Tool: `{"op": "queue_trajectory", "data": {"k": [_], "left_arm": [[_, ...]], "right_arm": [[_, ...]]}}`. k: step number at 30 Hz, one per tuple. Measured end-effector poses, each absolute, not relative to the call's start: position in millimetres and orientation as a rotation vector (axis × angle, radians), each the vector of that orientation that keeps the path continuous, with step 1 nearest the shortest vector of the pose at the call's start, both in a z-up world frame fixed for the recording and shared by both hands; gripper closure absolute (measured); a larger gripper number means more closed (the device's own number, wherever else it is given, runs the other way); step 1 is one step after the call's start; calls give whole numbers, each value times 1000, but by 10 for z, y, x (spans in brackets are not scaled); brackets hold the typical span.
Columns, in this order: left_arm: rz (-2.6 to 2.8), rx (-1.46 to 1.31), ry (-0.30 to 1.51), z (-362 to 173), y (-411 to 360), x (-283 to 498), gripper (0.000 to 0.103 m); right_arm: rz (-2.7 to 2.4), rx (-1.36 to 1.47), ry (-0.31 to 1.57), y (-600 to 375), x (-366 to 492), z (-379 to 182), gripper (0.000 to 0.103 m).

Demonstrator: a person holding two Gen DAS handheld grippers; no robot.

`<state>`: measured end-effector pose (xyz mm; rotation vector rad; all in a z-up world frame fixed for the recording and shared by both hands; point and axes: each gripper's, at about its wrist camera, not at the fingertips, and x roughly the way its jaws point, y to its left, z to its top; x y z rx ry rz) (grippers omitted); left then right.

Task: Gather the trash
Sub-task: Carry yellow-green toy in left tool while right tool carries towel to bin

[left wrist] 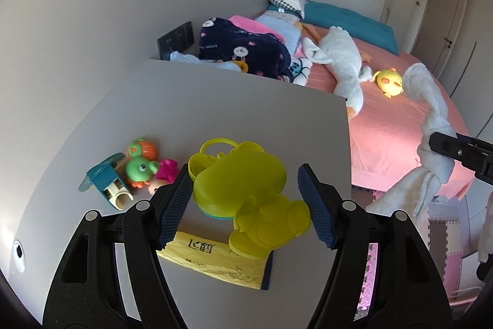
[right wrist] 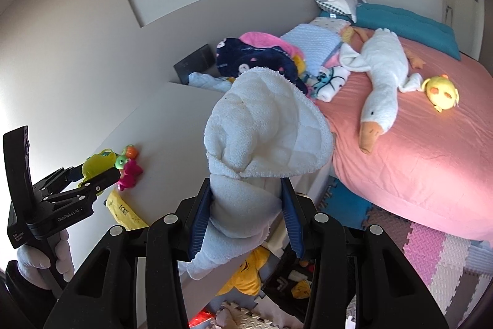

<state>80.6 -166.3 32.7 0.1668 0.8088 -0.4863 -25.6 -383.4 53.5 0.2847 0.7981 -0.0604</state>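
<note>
My left gripper is open around a yellow-green plastic duck-shaped toy on the grey table; the left pad looks close to it, the right pad stands apart. The toy lies partly over a yellow wrapper with printed characters. My right gripper is shut on a white towel and holds it up beside the table, near the bed. The left gripper shows at the left in the right wrist view, and the towel at the right in the left wrist view.
Small toys and a blue toy house lie on the table's left. A pink bed holds a white goose plush, a yellow chick plush and blankets. Foam mats and toys cover the floor.
</note>
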Motion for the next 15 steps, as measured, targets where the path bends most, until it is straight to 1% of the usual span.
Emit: {"op": "queue_trajectory", "data": {"k": [15], "left_arm": [[-644,219,799,345,-2279,639,36]], "right_arm": [[-184,326,791,-4180,-692,516,58]]}}
